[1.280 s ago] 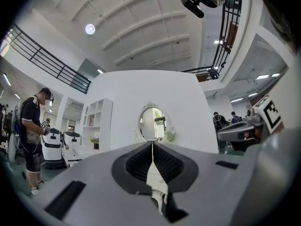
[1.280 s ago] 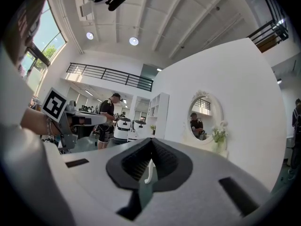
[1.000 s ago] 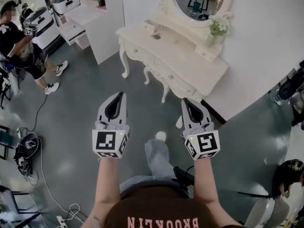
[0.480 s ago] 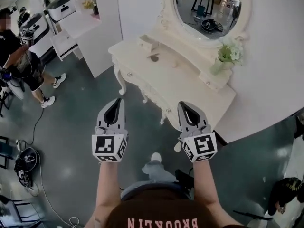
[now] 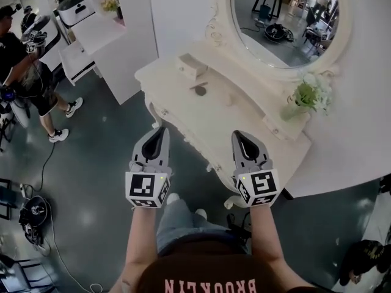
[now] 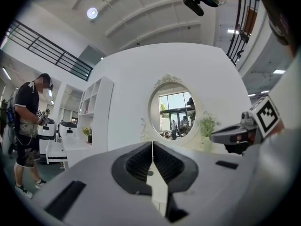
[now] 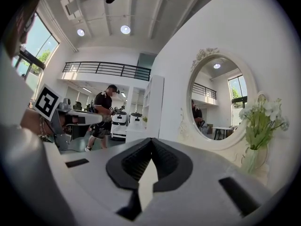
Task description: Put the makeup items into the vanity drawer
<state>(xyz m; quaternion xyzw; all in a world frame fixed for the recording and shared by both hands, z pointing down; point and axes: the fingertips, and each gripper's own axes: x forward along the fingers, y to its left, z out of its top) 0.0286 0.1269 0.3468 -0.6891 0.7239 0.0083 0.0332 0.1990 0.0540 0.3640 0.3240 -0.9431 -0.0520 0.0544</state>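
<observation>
Vanity (image 5: pixel 229 122) nearer left gripper (image 5: pixel 159 131), right gripper (image 5: pixel 240 135)

Both arms outstretched, left hand-held gripper (image 5: pixel 160 130) and right hand-held gripper (image 5: pixel 237 134) level, jaws together, empty

Smooth cream-painted vanity (image 5: pixel 244 112), carved trim; glossy glass mirror (image 5: pixel 281 17); polished grey floor (image 5: pixel 91 163), faintly reflective

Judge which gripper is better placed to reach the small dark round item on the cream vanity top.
Left, probably: the small dark round item sits straight ahead of the left gripper, jaws shut, while the right gripper, also shut, points further along the cream vanity top.
</observation>
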